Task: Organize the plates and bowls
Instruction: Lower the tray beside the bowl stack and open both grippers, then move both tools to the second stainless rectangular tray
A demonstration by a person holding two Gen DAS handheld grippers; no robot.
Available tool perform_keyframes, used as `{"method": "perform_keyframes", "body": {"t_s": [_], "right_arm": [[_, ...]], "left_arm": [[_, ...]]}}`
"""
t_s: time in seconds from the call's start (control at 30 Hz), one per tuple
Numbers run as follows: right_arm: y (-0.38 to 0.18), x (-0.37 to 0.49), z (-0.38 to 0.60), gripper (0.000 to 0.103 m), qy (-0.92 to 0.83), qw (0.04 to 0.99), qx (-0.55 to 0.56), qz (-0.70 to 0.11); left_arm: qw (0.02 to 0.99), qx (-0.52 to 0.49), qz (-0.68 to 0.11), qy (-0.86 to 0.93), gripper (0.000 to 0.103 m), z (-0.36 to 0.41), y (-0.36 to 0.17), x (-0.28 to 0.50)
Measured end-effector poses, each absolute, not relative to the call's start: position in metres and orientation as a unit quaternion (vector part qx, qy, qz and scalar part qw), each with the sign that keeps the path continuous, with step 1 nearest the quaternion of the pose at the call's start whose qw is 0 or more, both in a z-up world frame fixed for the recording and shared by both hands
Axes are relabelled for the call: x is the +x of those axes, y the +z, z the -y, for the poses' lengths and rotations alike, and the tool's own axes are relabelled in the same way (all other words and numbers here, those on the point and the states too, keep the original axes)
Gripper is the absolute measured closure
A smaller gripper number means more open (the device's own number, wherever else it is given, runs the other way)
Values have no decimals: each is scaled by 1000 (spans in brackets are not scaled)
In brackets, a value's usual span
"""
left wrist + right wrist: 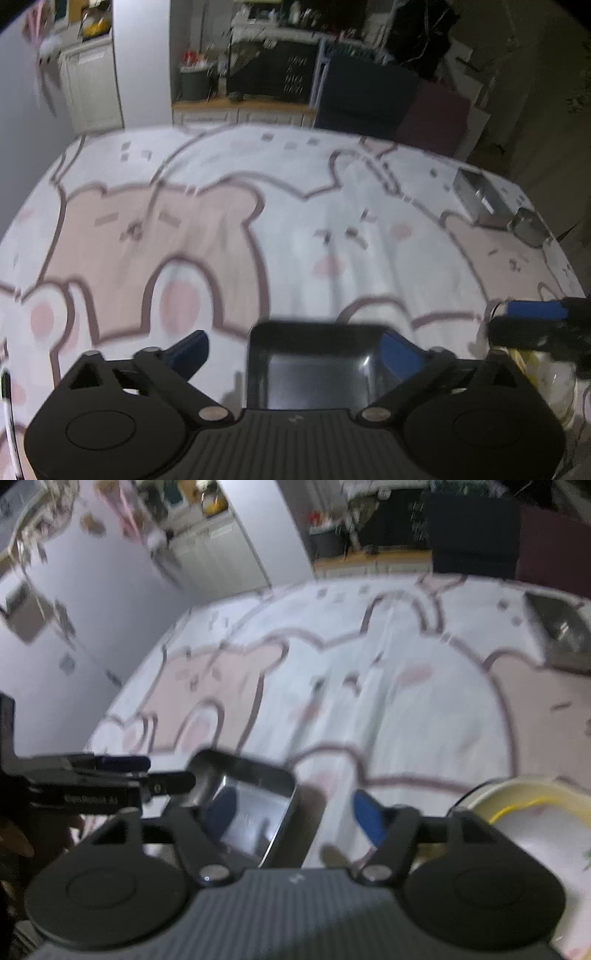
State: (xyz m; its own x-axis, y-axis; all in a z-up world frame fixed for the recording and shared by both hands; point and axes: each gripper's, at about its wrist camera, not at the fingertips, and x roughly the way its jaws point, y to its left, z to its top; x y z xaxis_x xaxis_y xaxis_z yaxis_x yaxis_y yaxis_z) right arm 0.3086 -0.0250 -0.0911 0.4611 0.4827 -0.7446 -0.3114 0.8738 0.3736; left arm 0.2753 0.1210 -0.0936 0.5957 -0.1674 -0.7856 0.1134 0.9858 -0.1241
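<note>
Bear-print cloth (303,221) covers the desk; my left tool (291,350) and right tool (291,812) gape wide, empty, above a dark square dish (314,369).

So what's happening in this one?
A person holds two grippers above a table with a bear-print tablecloth. Both the left gripper and right gripper are open and hold nothing. A black square dish sits below them, a white bowl with a yellow rim line beside it.
</note>
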Motion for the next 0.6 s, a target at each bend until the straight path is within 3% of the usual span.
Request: {"method": "perform_keyframes", "body": {"t_s": [0.23, 0.6], "right_arm": [[-58, 320, 91, 1, 176, 882, 149, -412], [-75, 375, 204, 0, 6, 903, 245, -352]], "left_arm": [[911, -8, -395, -118, 0, -63, -68, 308], [918, 10, -358, -168, 0, 46, -69, 366]]}}
